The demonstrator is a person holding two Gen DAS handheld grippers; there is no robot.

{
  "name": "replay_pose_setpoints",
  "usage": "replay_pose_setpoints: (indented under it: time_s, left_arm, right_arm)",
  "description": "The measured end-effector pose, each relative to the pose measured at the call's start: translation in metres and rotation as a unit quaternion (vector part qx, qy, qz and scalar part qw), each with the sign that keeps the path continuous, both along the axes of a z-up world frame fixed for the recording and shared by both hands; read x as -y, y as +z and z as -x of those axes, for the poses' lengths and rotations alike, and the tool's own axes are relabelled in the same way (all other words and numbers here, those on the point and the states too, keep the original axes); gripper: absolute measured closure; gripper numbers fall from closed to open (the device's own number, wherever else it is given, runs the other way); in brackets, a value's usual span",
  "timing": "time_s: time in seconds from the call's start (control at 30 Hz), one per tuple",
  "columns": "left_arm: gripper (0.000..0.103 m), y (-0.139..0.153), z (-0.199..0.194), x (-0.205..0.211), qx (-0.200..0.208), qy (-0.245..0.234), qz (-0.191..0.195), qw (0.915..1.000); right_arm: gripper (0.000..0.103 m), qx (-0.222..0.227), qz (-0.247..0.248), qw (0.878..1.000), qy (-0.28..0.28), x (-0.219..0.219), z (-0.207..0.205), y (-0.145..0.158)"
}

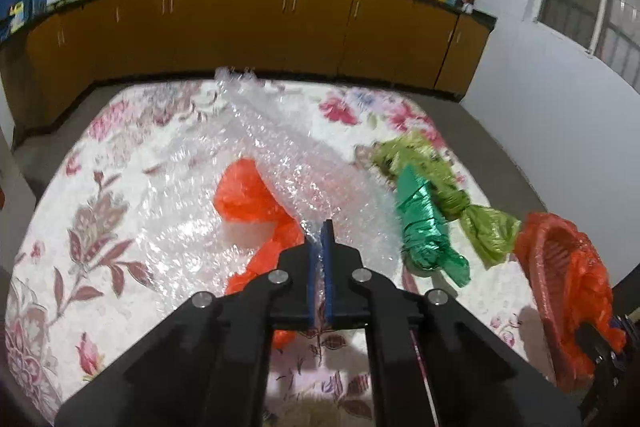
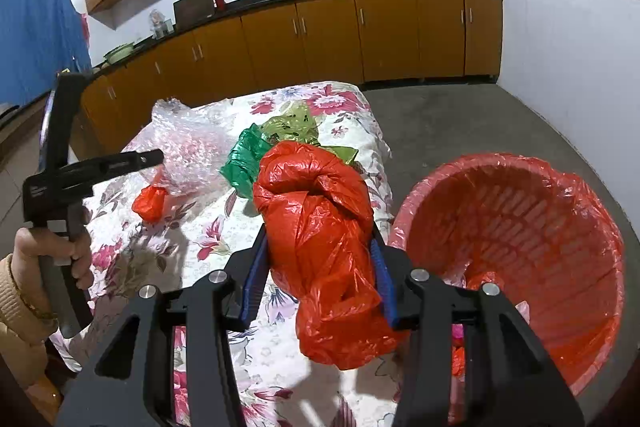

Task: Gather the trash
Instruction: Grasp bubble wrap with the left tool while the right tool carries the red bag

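No words could be read. A sheet of bubble wrap (image 1: 256,163) was pinched by the left gripper (image 1: 319,235) over the flowered table (image 1: 80,227). A knotted red plastic bag (image 2: 324,247) was squeezed in the right gripper (image 2: 320,259), just beside the red-lined basket (image 2: 520,247) past the table edge. Green bags (image 1: 424,223) lay near that edge.
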State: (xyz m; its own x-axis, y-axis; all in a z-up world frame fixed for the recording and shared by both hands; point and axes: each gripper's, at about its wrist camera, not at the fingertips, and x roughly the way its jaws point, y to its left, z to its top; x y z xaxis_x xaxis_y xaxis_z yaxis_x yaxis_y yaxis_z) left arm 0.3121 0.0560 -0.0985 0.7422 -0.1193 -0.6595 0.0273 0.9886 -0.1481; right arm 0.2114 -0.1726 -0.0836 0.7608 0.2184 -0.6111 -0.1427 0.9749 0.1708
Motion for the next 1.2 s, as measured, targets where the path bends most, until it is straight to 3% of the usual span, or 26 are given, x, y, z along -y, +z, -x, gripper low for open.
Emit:
replay_pose_setpoints:
  time_s: [0.3,0.67,0.97,1.2]
  left_arm:
    - [0.098,0.049,0.041,-0.006,0.07,-0.029,-0.015,0.997]
    - [0.099,0.09,0.081,0.004,0.109,-0.063,0.004,0.9921]
    - [0.099,0.106,0.096,0.055,0.113,-0.126,0.036,0.9849]
    - [0.099,0.111,0.103,0.116,0.113,-0.188,0.059,0.9739]
  right_arm:
    - [0.056,0.02,-0.009,1.0,-0.001,0.002,0.008,0.013]
    - [0.056,0.046,-0.011,0.998,-0.037,0.026,0.024,0.037]
    - [0.056,0.048,-0.004,0.994,-0.101,0.069,0.04,0.046]
    - [0.056,0.037,-0.011,0.988,-0.151,0.108,0.049,0.044]
